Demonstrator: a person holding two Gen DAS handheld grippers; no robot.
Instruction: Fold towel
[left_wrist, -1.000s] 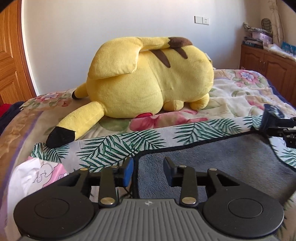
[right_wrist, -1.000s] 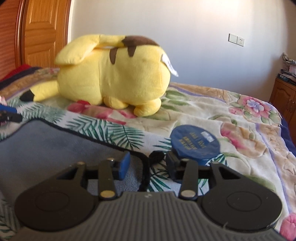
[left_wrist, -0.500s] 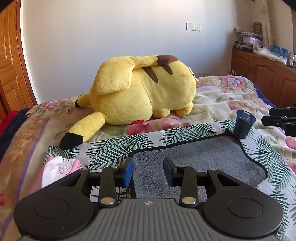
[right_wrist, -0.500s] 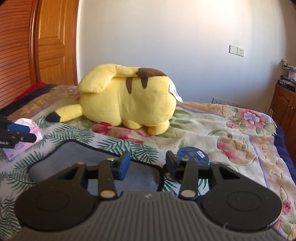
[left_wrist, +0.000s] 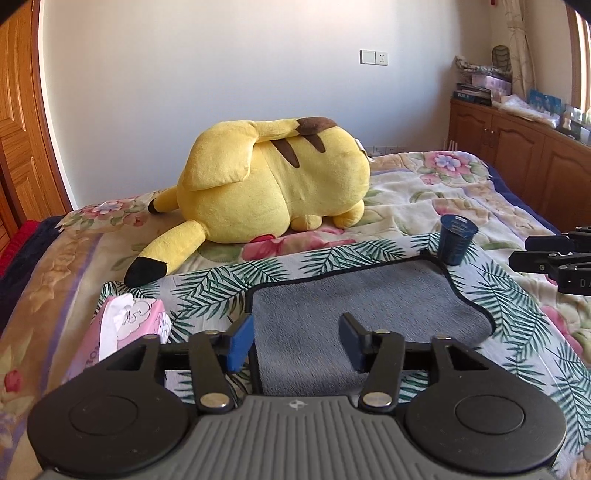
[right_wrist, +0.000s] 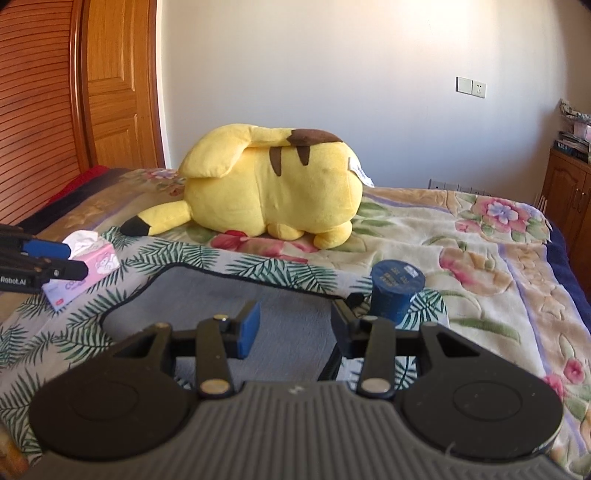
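Both the left gripper (left_wrist: 295, 341) and right gripper (right_wrist: 295, 328) gape empty over the soft, limp grey towel (left_wrist: 369, 306), probably best pinched at its near corners.

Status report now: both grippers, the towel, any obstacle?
Left gripper open, right gripper open, nothing held. Grey towel flat. Blue cup at far right corner.

Home bedroom, floral bed (left_wrist: 436, 192), plush toy (left_wrist: 273, 184)

Both wrist views low, facing plush (left_wrist: 273, 184), overlapping.
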